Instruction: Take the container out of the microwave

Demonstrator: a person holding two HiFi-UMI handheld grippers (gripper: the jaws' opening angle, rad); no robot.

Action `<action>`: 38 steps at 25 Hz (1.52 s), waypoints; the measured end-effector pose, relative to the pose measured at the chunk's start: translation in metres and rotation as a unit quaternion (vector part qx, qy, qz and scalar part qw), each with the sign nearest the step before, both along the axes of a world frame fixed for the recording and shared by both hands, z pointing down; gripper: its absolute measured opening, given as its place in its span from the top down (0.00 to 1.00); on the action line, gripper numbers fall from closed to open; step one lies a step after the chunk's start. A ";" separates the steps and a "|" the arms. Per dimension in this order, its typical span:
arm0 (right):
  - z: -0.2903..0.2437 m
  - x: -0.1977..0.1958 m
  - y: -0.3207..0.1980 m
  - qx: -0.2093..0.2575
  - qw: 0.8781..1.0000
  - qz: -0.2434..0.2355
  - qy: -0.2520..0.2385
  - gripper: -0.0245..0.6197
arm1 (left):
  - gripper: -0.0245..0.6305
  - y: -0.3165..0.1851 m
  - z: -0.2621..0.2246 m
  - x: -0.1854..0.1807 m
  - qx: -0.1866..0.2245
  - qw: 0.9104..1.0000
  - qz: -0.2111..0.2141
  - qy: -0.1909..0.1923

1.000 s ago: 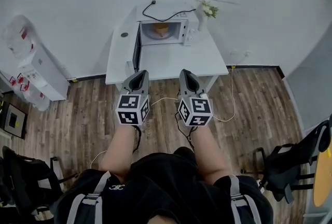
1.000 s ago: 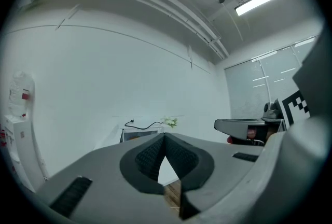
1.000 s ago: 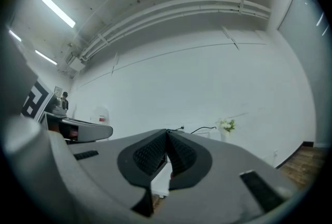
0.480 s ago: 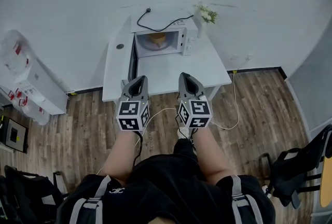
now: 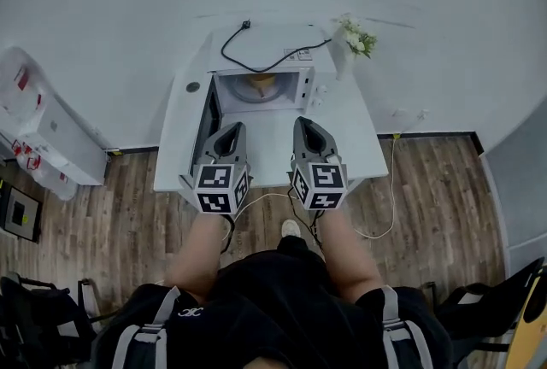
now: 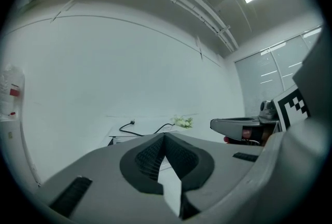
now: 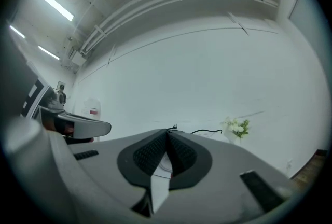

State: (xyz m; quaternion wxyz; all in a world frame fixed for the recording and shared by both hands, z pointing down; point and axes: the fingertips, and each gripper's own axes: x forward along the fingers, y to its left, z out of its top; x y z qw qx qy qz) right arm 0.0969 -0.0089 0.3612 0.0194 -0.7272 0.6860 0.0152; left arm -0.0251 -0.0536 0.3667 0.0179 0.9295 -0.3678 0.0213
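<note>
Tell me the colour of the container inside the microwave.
The container looks yellow-orange; the head view shows it best.

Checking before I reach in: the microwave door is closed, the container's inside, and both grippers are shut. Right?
Not quite: the microwave door stands open, swung left, as the head view shows. The container is inside, and the left gripper and right gripper are both shut.

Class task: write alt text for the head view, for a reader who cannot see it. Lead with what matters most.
Seen from above, a person holds the left gripper and right gripper, both shut and empty, toward a microwave on a white table; its door stands open and an orange container sits inside. Flowers stand beside it.
</note>
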 end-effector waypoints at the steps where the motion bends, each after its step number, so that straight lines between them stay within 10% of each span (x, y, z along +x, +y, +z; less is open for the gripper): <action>1: 0.002 0.008 -0.013 -0.003 1.000 -0.005 0.002 0.96 | 0.96 -0.011 0.002 0.008 -0.001 1.000 -0.004 -0.001; 19: 0.064 0.082 -0.190 -0.081 0.982 -0.129 0.112 0.96 | 0.96 -0.156 0.049 0.103 -0.039 0.995 -0.090 -0.027; 29: 0.145 0.046 -0.252 -0.156 0.907 -0.205 0.333 0.95 | 0.96 -0.171 0.075 0.066 -0.061 0.988 -0.138 -0.025; 38: 0.212 0.039 -0.317 -0.223 0.858 -0.157 0.435 0.86 | 0.96 -0.186 0.101 0.027 -0.082 0.983 -0.162 -0.026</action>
